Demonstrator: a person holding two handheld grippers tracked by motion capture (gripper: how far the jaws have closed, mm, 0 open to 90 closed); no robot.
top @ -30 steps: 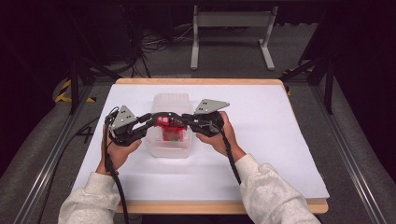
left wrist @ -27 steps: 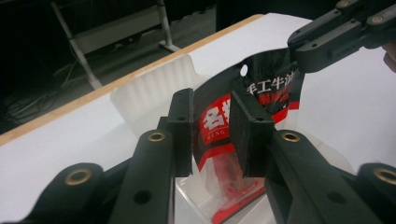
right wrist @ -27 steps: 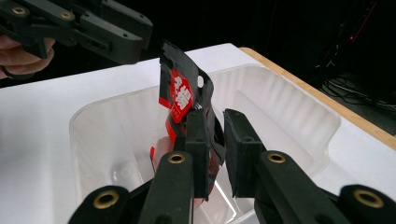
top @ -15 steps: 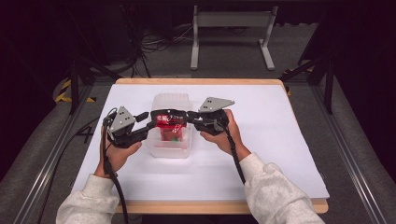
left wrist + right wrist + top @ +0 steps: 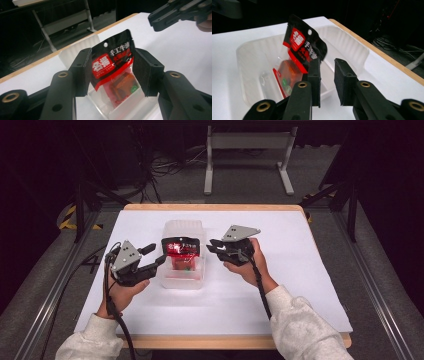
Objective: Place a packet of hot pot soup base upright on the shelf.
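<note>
A red and black snack pouch [image 5: 181, 251] stands upright in a clear plastic tray [image 5: 182, 279] on the white table. My left gripper [image 5: 156, 254] is just left of the tray, open, its jaws having just been opening; they frame the pouch [image 5: 112, 62] from a distance without touching it. My right gripper [image 5: 210, 246] hovers to the right of the tray, pointing at it. Its jaws have just been opening a little, and the narrow gap of my right gripper [image 5: 327, 63] holds nothing. The pouch [image 5: 304, 42] leans inside the tray [image 5: 352, 50] ahead of them.
The white sheet [image 5: 300, 270] covers the wooden tabletop, with a wooden edge [image 5: 210, 207] at the far side. A metal stand [image 5: 247, 150] and cables lie on the floor beyond. Cables trail from both grippers toward the person's sleeves.
Both grippers have pulled away sideways from the pouch, the left one to the left and the right one to the right. The left jaws have spread wider. The pouch stays standing in the tray.
</note>
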